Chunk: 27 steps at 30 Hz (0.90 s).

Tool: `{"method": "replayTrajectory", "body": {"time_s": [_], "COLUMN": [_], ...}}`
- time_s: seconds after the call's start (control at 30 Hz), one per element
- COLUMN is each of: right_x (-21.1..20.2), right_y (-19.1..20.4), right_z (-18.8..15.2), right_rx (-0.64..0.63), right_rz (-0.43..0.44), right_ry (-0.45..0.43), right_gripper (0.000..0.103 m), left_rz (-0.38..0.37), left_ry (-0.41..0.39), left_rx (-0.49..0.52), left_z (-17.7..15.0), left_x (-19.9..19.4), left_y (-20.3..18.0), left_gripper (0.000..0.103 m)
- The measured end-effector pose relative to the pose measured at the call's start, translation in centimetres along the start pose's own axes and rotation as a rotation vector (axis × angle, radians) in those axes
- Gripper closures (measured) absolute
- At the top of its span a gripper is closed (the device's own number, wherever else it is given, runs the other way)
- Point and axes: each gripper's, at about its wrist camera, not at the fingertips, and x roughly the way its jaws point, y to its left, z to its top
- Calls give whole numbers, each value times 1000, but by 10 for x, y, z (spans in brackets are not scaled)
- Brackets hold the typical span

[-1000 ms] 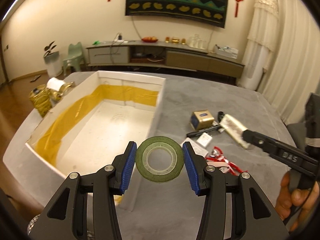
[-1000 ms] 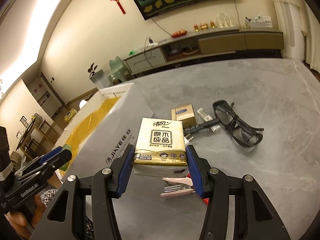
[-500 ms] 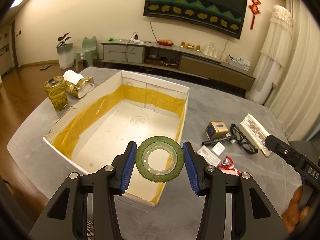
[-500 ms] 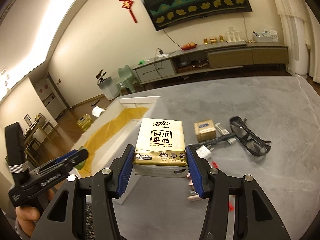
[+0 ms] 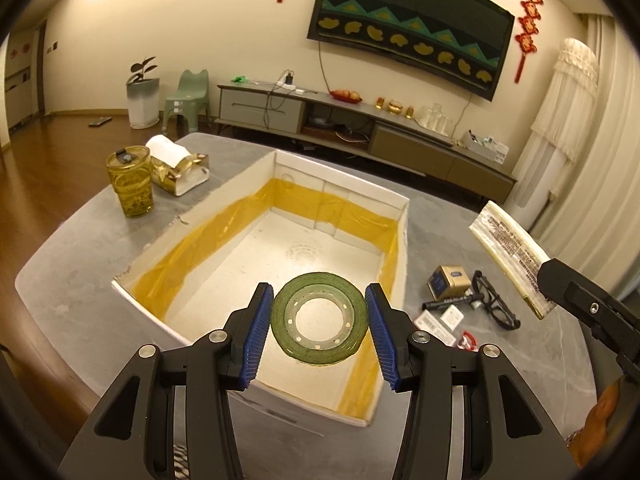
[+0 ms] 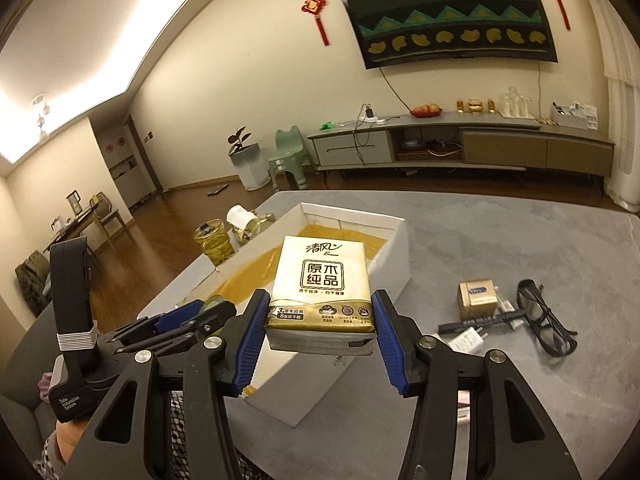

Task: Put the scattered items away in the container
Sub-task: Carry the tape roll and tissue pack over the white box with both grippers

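Note:
My left gripper (image 5: pixel 319 330) is shut on a green tape roll (image 5: pixel 319 317), held in the air over the near end of the white box (image 5: pixel 403 216) lined with yellow film. The right gripper (image 6: pixel 320 330) is shut on a gold-and-cream tissue pack (image 6: pixel 322 286), hovering above the box's (image 6: pixel 394 256) near right corner. In the left wrist view the tissue pack (image 5: pixel 508 256) shows at the right edge in the other gripper. Still on the grey table lie a small gold box (image 6: pixel 477 298), a black pen (image 6: pixel 480 321), black glasses (image 6: pixel 544 322) and a white charger (image 6: pixel 468 338).
A glass of yellow-green drink (image 5: pixel 130 184) and a toilet roll in a gold holder (image 5: pixel 176 166) stand on the table left of the box. A red-and-white wrapper (image 5: pixel 466 340) lies near the pen. A TV cabinet (image 5: pixel 360 124) runs along the back wall.
Both grippers have risen and swung left with their loads: the tape roll now hangs over the box's inside, and the tissue pack has come up above the box's corner.

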Motion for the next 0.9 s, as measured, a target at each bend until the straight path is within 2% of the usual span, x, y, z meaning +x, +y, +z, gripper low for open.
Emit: {"method": "replayTrajectory", "body": {"time_s": [0.43, 0.9], "right_x": [26, 60], "right_y": [53, 72], "right_z": [26, 42], "right_rx": [-96, -136], "right_rz": [16, 25], "right_ry": [11, 58], "right_gripper": [50, 50], "left_rz": [9, 3], "left_ry": [-35, -34], "left_rx": [-53, -65], "left_z": [18, 34], "left_x": [0, 11], "left_y": [38, 54], "left_gripper": [53, 53]}}
